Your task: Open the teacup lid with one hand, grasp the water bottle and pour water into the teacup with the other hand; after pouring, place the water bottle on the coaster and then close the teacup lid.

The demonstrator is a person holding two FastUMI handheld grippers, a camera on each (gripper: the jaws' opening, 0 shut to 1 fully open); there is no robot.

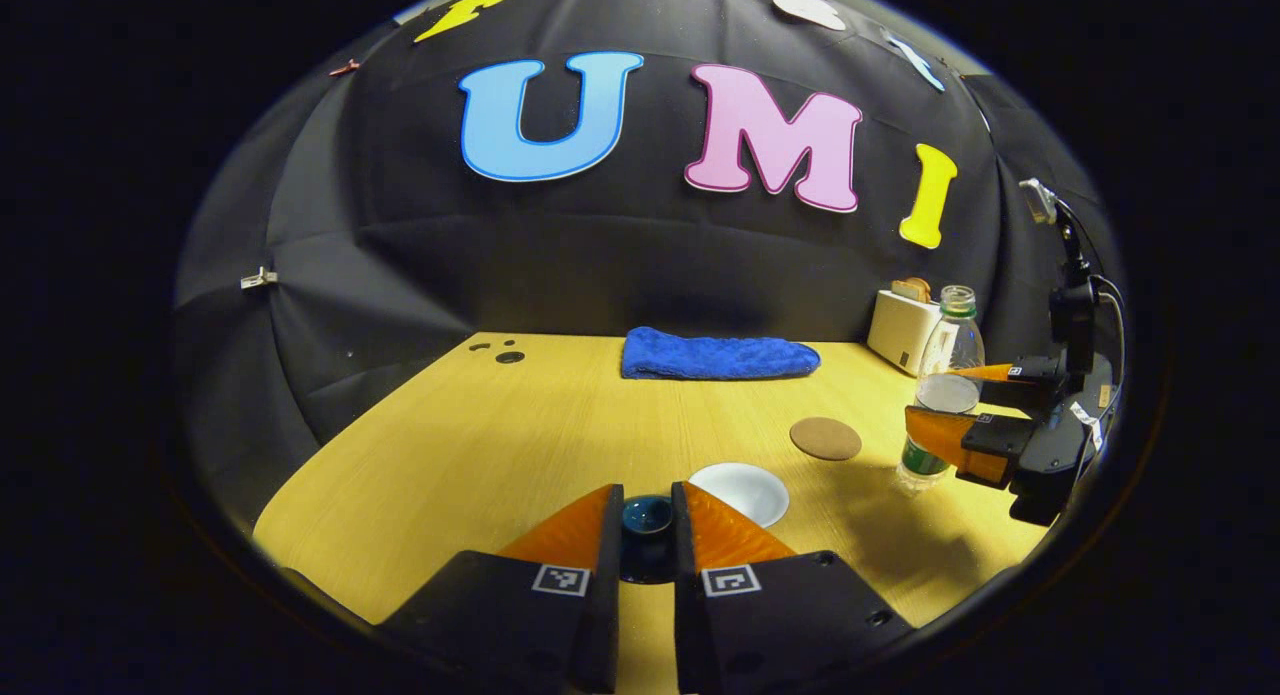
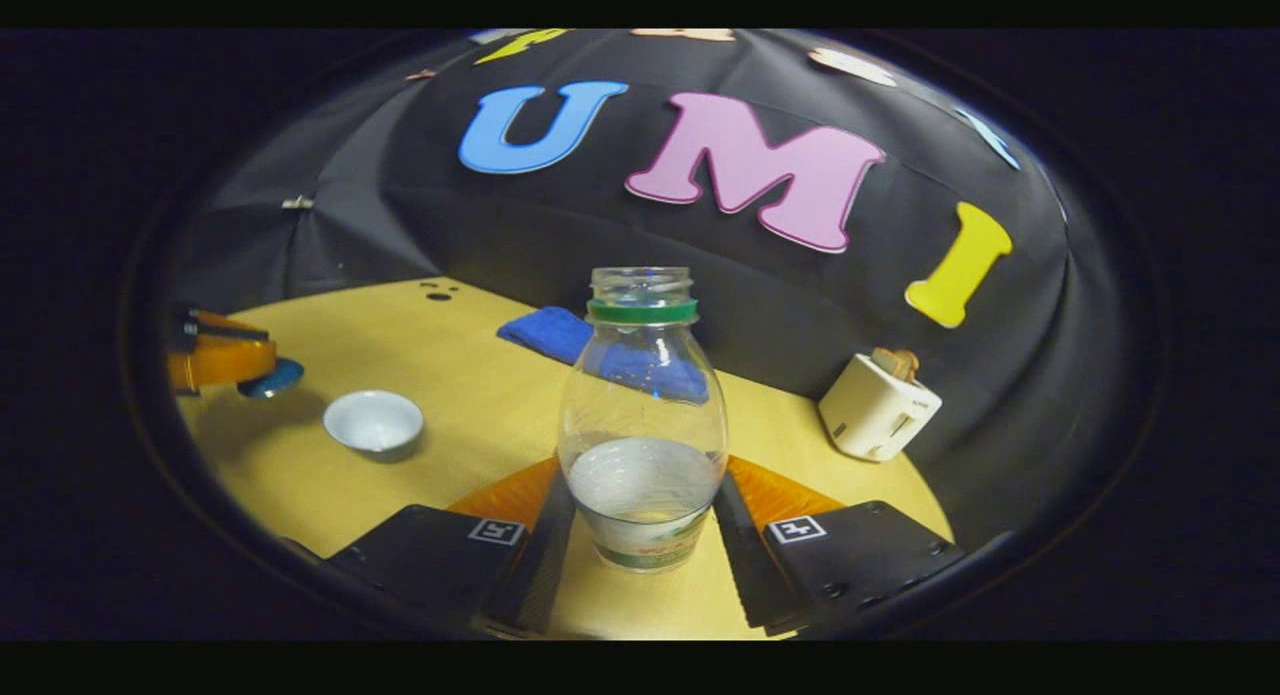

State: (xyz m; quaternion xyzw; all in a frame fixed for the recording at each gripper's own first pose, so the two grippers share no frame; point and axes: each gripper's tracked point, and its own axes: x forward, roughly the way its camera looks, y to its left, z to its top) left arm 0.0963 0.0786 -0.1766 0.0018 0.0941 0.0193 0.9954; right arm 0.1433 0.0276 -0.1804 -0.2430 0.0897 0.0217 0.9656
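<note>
We held the teacup lid (image 1: 647,516) clamped in our left gripper (image 1: 647,520) above the tabletop (image 1: 480,445), while our right gripper (image 2: 640,495) gripped the water bottle (image 2: 642,415) near the open teacup (image 2: 374,421).

On the tabletop (image 1: 450,445), in the left gripper view, the teacup (image 1: 742,492) sits nearest, with the coaster (image 1: 825,439) behind it to the right. The water bottle (image 1: 940,395) stands right of the coaster. A folded towel (image 1: 718,355) lies along the far edge, and a toaster (image 1: 902,327) stands behind the bottle.
</note>
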